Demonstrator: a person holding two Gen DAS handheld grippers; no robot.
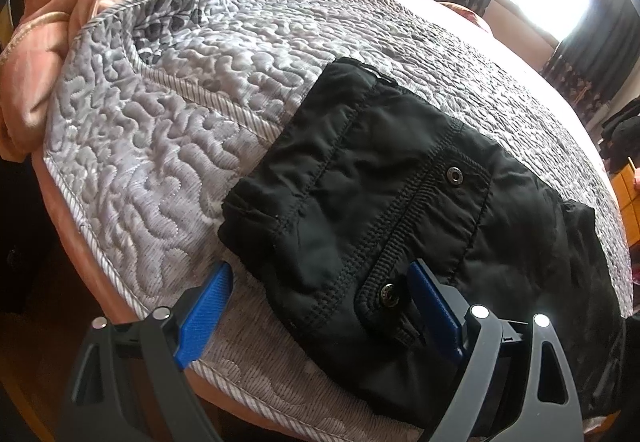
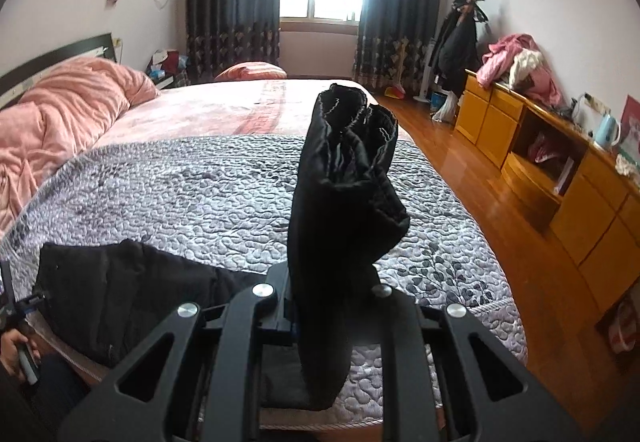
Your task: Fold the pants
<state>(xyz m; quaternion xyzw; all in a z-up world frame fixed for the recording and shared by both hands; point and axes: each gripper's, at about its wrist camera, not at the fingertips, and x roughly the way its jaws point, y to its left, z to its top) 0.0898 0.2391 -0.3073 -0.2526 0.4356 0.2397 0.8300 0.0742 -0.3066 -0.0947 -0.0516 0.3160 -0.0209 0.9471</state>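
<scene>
The right gripper pinches the leg end of the black pants, holding it upright above the grey quilt, cuffs pointing up and away. The left gripper is spread wide, straddling the near waistband edge without gripping. The folded body lies ahead, long axis running left to right across the bed

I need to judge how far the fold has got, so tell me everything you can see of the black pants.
The black pants look like matte, slightly padded woven fabric with heavy stitched seams and two metal snaps. The waist part lies flat on the grey quilted cover, near its front edge, between the fingers of the open left tool. The leg ends are bunched and lifted upright, hems uppermost, gripped in the shut right tool.
</scene>
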